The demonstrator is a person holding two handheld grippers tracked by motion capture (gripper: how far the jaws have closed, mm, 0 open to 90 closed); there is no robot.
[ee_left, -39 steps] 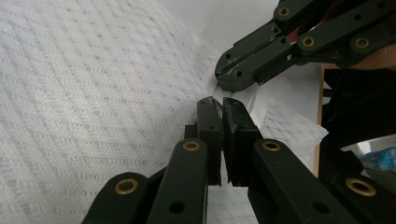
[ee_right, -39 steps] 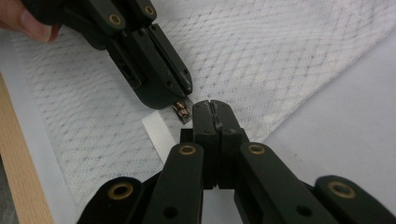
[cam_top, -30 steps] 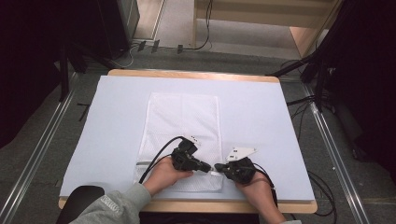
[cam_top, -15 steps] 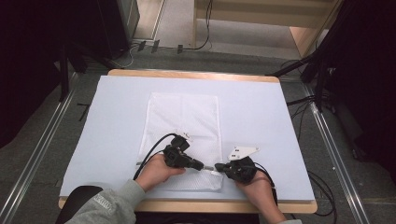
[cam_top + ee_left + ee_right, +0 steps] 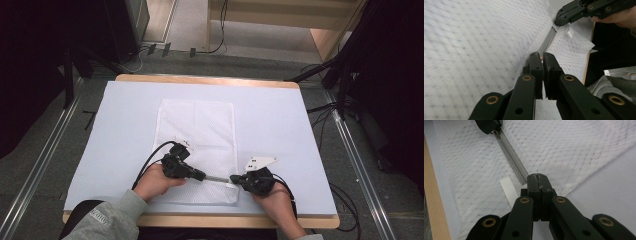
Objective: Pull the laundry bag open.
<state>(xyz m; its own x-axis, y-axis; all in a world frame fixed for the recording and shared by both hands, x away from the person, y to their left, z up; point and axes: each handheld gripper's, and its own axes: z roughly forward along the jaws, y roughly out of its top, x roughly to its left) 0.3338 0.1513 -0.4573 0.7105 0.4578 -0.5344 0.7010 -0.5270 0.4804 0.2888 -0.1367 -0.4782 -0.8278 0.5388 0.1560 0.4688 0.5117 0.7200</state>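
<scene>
A white mesh bag (image 5: 197, 130) lies flat on the table, with a grey zipper (image 5: 218, 178) running along its near end. My left gripper (image 5: 202, 176) points right and is shut on the zipper pull (image 5: 497, 133); in the left gripper view the jaws meet over the zipper line (image 5: 547, 41). My right gripper (image 5: 234, 179) points left, facing it. Its jaws are shut on the bag's fabric at the zipper's end (image 5: 524, 176), beside a white ribbed tab (image 5: 509, 188). A short stretch of zipper (image 5: 511, 153) separates the two grippers.
A pale blue mat (image 5: 115, 130) covers the wooden table (image 5: 200, 79), whose near edge (image 5: 434, 202) runs close to both hands. Cables trail from the grippers. Metal floor rails (image 5: 45, 155) flank the table, and dark equipment stands at both sides.
My left gripper has slid leftward along the zipper, away from the right gripper, and a longer stretch of grey zipper shows between them. The right hand has stayed put.
</scene>
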